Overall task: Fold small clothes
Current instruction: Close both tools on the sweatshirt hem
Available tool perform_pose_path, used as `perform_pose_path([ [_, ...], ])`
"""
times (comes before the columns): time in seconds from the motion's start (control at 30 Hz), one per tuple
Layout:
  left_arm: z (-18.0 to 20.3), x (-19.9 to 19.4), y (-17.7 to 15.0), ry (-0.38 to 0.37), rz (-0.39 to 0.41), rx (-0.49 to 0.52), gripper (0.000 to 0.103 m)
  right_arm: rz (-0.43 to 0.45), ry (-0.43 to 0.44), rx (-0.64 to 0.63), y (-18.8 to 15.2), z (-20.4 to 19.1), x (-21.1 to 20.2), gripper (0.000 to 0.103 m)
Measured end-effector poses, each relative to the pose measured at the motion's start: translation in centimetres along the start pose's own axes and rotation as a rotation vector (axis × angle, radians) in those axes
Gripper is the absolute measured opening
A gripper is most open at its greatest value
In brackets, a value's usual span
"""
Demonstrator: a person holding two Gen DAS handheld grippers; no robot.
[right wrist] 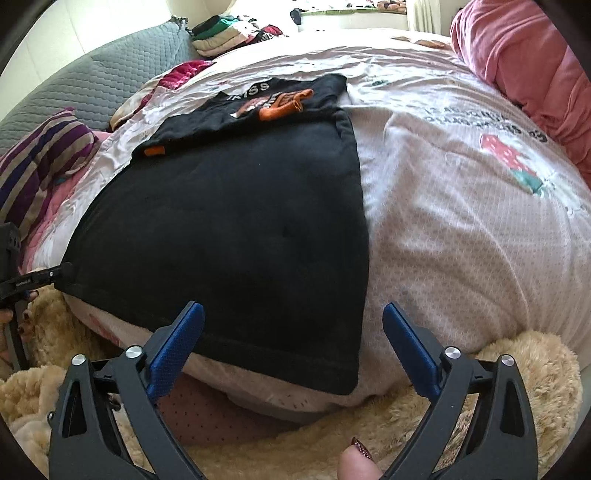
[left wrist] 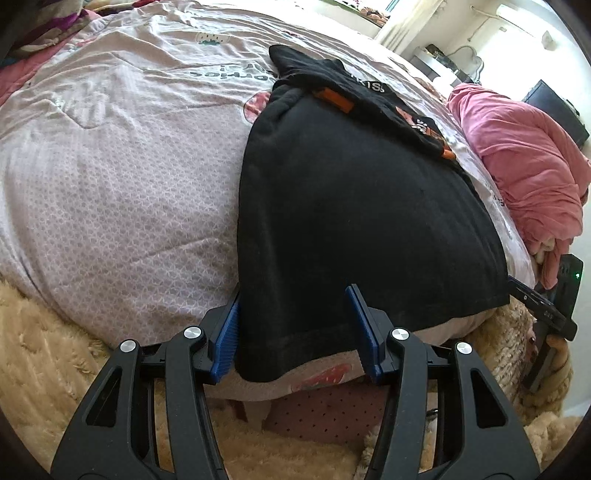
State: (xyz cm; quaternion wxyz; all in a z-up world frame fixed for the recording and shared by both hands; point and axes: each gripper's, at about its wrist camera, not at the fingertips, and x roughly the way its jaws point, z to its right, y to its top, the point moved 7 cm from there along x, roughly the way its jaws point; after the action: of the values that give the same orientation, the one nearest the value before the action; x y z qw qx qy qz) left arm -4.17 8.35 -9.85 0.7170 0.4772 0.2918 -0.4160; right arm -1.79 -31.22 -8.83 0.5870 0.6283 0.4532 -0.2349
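A black small garment (left wrist: 354,206) with orange trim and a white and orange print lies flat on the pale patterned bedspread (left wrist: 122,192), its far part folded back. My left gripper (left wrist: 295,328) is open, its blue pads on either side of the near left hem corner. In the right wrist view the same garment (right wrist: 236,229) fills the middle. My right gripper (right wrist: 293,347) is open around the near right hem corner. The left gripper's tip (right wrist: 51,275) shows at that view's left edge, by the hem. The right gripper (left wrist: 543,306) shows at the left wrist view's right edge.
A pink bundle of cloth (left wrist: 524,162) lies at the bed's right side. A striped purple cloth (right wrist: 40,162), a grey quilted headboard (right wrist: 99,77) and a stack of folded clothes (right wrist: 229,33) are at the far left. A tan fluffy rug (right wrist: 480,398) lies below the bed edge.
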Motion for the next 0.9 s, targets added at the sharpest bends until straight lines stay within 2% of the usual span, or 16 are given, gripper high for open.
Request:
perform_pose_path([
  [0.23, 0.0, 0.4, 0.1, 0.004, -0.007, -0.001, 0.046, -0.036, 0.005, 0.018, -0.5, 1.4, 0.8, 0.074],
  [0.33, -0.1, 0.6, 0.1, 0.000, -0.009, -0.008, 0.046, -0.045, 0.014, 0.012, -0.8, 1.7, 0.9, 0.061],
  [0.4, -0.2, 0.7, 0.2, -0.003, -0.009, -0.014, 0.046, -0.042, 0.042, 0.000, -0.9, 1.3, 0.6, 0.038],
  [0.43, -0.3, 0.7, 0.2, -0.004, -0.010, -0.018, 0.046, -0.036, 0.059, -0.013, -1.0, 1.0, 0.4, 0.033],
  [0.47, -0.3, 0.8, 0.3, -0.005, -0.010, -0.019, 0.046, -0.026, 0.055, -0.029, -1.1, 0.8, 0.2, 0.024],
  [0.5, -0.4, 0.8, 0.3, -0.005, -0.011, -0.025, 0.046, -0.019, 0.053, -0.039, -1.0, 0.7, 0.0, 0.010],
  [0.6, -0.5, 0.9, 0.4, -0.007, -0.013, -0.036, 0.046, 0.040, 0.149, -0.020, -0.2, 0.0, -1.7, 0.008],
  [0.7, -0.6, 0.9, 0.5, -0.009, -0.010, -0.049, 0.046, 0.108, 0.194, -0.020, 1.2, -0.5, -3.3, 0.008],
  [0.77, -0.9, 0.7, 0.7, 0.026, 0.001, -0.054, 0.032, 0.156, 0.210, -0.024, 2.3, -0.7, -4.5, 0.008],
  [0.8, -1.1, 0.6, 0.9, 0.037, 0.006, -0.055, 0.021, 0.177, 0.212, -0.026, 2.7, -0.7, -4.9, 0.008],
  [0.83, -1.2, 0.4, 1.0, 0.033, 0.013, -0.065, 0.014, 0.190, 0.212, -0.026, 3.1, -0.7, -5.2, 0.008],
  [0.9, -1.3, 0.1, 1.1, -0.001, 0.020, -0.091, 0.005, 0.219, 0.215, -0.024, 3.9, -0.7, -5.6, 0.008],
])
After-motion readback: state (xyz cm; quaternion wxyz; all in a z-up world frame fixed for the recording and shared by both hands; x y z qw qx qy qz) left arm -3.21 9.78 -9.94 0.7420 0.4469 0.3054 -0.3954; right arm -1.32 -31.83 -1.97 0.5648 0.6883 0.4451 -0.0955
